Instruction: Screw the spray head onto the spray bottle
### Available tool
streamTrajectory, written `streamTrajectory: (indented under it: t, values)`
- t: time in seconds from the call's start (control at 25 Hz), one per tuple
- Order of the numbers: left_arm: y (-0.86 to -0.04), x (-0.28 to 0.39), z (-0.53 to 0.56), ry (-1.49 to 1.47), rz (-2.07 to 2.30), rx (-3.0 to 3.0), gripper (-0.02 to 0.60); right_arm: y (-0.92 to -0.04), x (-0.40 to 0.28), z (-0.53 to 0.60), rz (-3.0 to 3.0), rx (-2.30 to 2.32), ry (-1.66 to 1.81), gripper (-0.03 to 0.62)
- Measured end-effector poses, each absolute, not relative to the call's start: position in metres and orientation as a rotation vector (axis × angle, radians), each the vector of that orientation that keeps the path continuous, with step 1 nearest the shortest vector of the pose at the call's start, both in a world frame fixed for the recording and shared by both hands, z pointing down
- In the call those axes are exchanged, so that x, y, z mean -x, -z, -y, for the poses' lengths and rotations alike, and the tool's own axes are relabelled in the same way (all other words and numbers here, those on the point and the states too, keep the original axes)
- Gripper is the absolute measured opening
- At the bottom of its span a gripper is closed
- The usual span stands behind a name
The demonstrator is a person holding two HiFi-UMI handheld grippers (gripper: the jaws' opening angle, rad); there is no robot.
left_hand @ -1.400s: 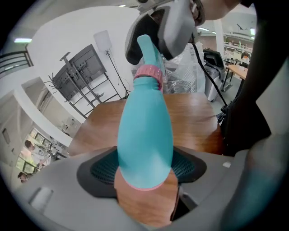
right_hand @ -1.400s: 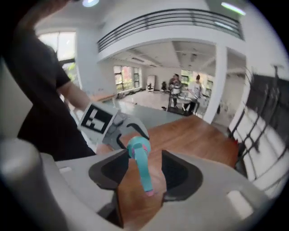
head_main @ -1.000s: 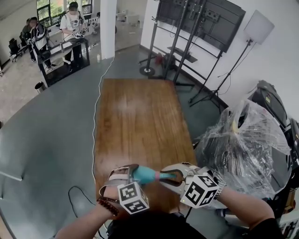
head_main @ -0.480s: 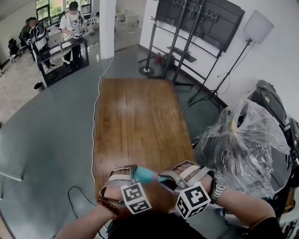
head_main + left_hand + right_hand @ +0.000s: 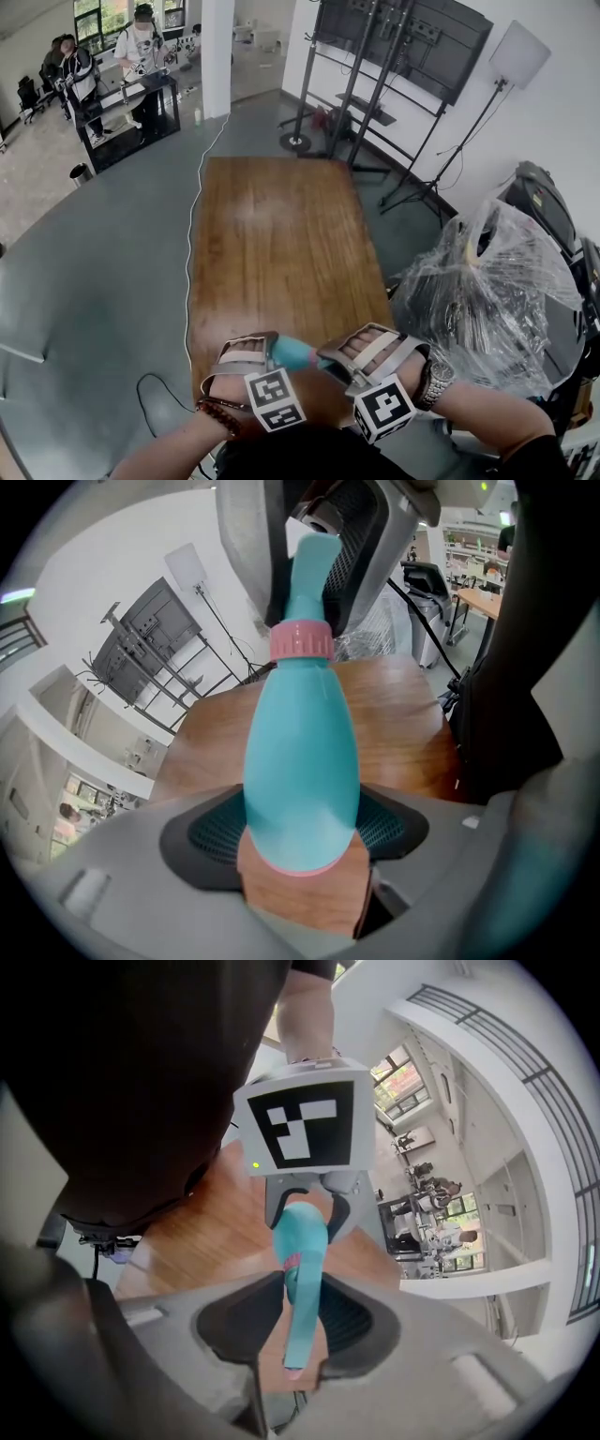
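You are standing at the near end of a long brown wooden table [image 5: 281,244] that is running away from you across a grey floor [image 5: 94,281]. A thin pale cable [image 5: 192,234] is trailing along the table's left side. Past the far end a dark screen on a black stand [image 5: 412,37] is leaning against the white wall, with a white panel on a tripod [image 5: 518,54] beside it. At the far left, people [image 5: 141,42] are standing at a black desk [image 5: 141,98] behind a white column [image 5: 216,47]. On your right a bulky thing wrapped in clear plastic [image 5: 487,281] is crowding close to the table's corner. Your left gripper [image 5: 265,354] is clamping its fingers around the fat teal body of the spray bottle [image 5: 300,761], jaws standing wide on it. Your right gripper [image 5: 342,361] is pinching the slim teal spray head [image 5: 298,1307] between narrower jaws. The pink collar [image 5: 302,641] is sitting at the bottle's neck (how far it is threaded on cannot be told). The whole bottle is hanging above the table's near edge between your hands, and from the left gripper view the right gripper's body is blocking everything behind the spray head.
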State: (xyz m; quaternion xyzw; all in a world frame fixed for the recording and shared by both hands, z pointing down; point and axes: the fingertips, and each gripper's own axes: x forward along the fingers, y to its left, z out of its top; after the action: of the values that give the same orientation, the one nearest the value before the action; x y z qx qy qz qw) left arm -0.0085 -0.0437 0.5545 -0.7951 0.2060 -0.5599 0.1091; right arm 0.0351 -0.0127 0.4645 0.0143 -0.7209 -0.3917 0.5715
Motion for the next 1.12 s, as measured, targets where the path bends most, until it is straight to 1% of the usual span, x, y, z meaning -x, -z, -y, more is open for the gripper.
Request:
streamTrajectory:
  t: [0.12, 0.2, 0.32, 0.48, 0.52, 0.56, 0.6, 0.68, 0.72, 0.76, 0.92, 1.0, 1.12]
  values:
    - [-0.551, 0.011, 0.049, 1.644, -0.644, 2.291, 0.382, -0.466, -0.036, 0.016, 1.766, -0.099, 0.763, 0.103]
    - [-0.547, 0.013, 0.054, 1.653, -0.669, 2.241, 0.380, -0.468, -0.037, 0.021, 1.888, -0.203, 0.493, 0.103]
    - [-0.544, 0.016, 0.060, 1.658, -0.682, 2.156, 0.380, -0.470, -0.041, 0.029, 2.055, -0.408, -0.143, 0.103]
    - [-0.548, 0.018, 0.059, 1.660, -0.662, 2.067, 0.380, -0.480, -0.049, 0.033, 2.039, -0.613, -1.280, 0.103]
    - [-0.549, 0.017, 0.058, 1.657, -0.661, 2.063, 0.380, -0.482, -0.050, 0.033, 2.001, -0.626, -1.490, 0.104]
    - [-0.551, 0.016, 0.058, 1.654, -0.660, 2.067, 0.380, -0.482, -0.051, 0.032, 1.984, -0.630, -1.601, 0.104]
    - [-0.553, 0.015, 0.057, 1.651, -0.658, 2.079, 0.380, -0.482, -0.051, 0.031, 1.991, -0.631, -1.621, 0.107]
    - [-0.556, 0.013, 0.054, 1.642, -0.653, 2.126, 0.380, -0.477, -0.048, 0.030, 2.050, -0.617, -1.526, 0.108]
    - [-0.557, 0.013, 0.052, 1.638, -0.651, 2.156, 0.380, -0.472, -0.046, 0.031, 2.089, -0.603, -1.462, 0.146]
    - [-0.559, 0.012, 0.051, 1.634, -0.648, 2.185, 0.381, -0.465, -0.046, 0.033, 2.133, -0.590, -1.392, 0.206]
    - [-0.565, 0.015, 0.050, 1.625, -0.625, 2.285, 0.382, -0.429, -0.049, 0.040, 2.341, -0.529, -0.993, 0.215]
    - [-0.567, 0.018, 0.051, 1.618, -0.602, 2.333, 0.382, -0.413, -0.052, 0.038, 2.403, -0.474, -0.617, 0.215]
    - [-0.568, 0.022, 0.052, 1.605, -0.537, 2.387, 0.382, -0.401, -0.057, 0.029, 2.282, -0.353, 0.165, 0.213]
